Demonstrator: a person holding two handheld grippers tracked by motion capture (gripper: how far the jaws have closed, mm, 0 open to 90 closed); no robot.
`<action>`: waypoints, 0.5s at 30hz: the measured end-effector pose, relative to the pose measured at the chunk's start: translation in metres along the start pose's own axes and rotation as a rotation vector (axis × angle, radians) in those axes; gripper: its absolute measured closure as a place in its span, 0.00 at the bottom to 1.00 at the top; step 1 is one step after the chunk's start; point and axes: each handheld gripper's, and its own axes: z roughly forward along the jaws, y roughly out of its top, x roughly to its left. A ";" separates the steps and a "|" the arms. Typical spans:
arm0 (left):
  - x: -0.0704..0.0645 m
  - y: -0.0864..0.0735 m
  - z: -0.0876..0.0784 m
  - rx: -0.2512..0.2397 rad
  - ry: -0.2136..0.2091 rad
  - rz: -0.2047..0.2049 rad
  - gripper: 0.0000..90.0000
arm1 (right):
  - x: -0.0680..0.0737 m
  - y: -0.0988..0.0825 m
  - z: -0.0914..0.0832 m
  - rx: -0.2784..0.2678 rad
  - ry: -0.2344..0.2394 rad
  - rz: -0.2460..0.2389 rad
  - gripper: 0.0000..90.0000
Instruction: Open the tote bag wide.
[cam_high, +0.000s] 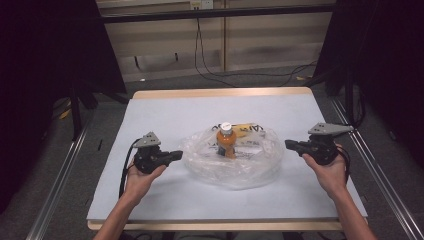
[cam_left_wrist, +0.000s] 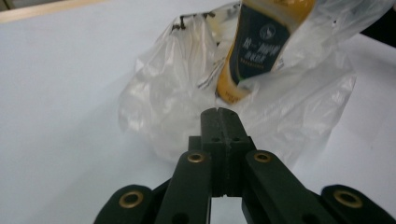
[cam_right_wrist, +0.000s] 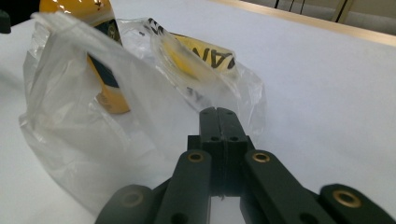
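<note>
Bottle (cam_high: 226, 140) of orange drink, with a white cap and a dark label, stands upright in the middle of a crumpled clear plastic bag (cam_high: 252, 167) that lies spread at the centre of the white tabletop (cam_high: 165, 110). A flat yellow packet with black lettering (cam_high: 245, 129) lies inside the bag just behind the bottle. The left gripper (cam_high: 176, 155) is held in the person's left hand (cam_high: 139, 175) to the left of the bag, pointing toward it, its tips just beside the bag's edge but apart from it; a black cable trails from it toward the near edge of the tabletop. In the left gripper view its two black jaws are pressed together with nothing between them, and the bag (cam_left_wrist: 177, 98) and the bottle's dark label (cam_left_wrist: 259, 44) fill the space ahead. The right gripper (cam_high: 289, 144) sits in the right hand (cam_high: 331, 170) on the other side of the bag, also pointing inward, close to the bag's rim without touching it. In the right gripper view its jaws are likewise closed on nothing, with the bag (cam_right_wrist: 74, 116), the bottle (cam_right_wrist: 100, 60) and the yellow packet (cam_right_wrist: 201, 58) ahead of them.
</note>
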 end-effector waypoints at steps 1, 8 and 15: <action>-0.002 -0.005 -0.004 -0.004 -0.003 -0.003 1.00 | 0.001 -0.004 -0.003 -0.007 0.008 0.016 1.00; -0.015 -0.033 -0.020 -0.010 -0.010 -0.030 1.00 | 0.016 -0.037 -0.018 0.011 0.024 0.032 1.00; -0.018 -0.051 -0.034 -0.038 0.009 -0.043 1.00 | 0.026 -0.053 -0.039 -0.058 0.035 0.043 1.00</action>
